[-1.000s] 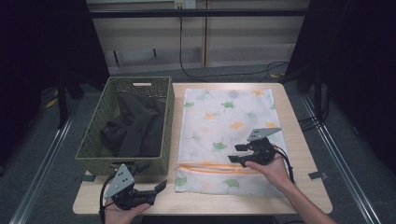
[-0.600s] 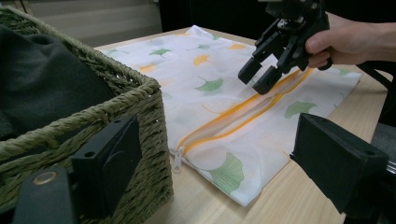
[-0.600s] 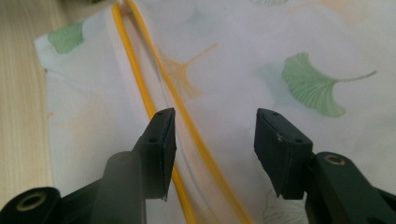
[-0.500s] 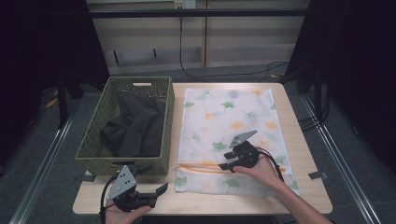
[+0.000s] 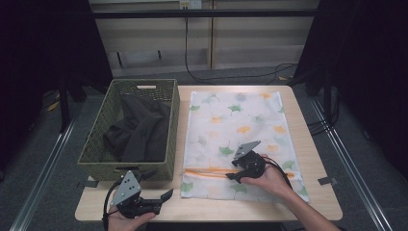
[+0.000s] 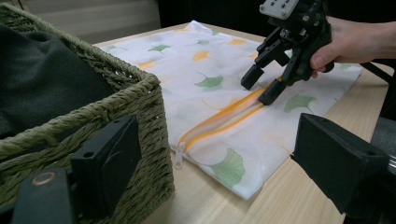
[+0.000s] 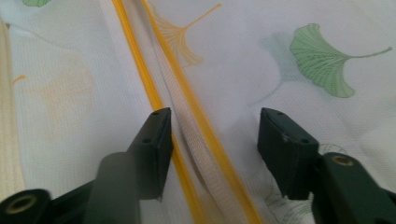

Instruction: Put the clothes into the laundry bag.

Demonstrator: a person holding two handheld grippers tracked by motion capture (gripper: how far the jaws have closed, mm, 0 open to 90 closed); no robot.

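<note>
The right gripper (image 5: 236, 172), jaws spread but just closing, straddles the orange zipper (image 5: 207, 172) of the leaf-print laundry bag (image 5: 231, 120); the left gripper (image 5: 161, 199) rests released near the wicker basket (image 5: 96, 154).

White mesh laundry bag (image 5: 240, 120) showing green and orange ginkgo-leaf print, orange zipper (image 5: 207, 172) running across it. Woven basket (image 5: 98, 154) showing olive green, holding dark charcoal cloth (image 5: 137, 132). Both grippers, left gripper (image 5: 159, 202) and right gripper (image 5: 234, 171), showing black. Table (image 5: 298, 144) showing light wood.
</note>
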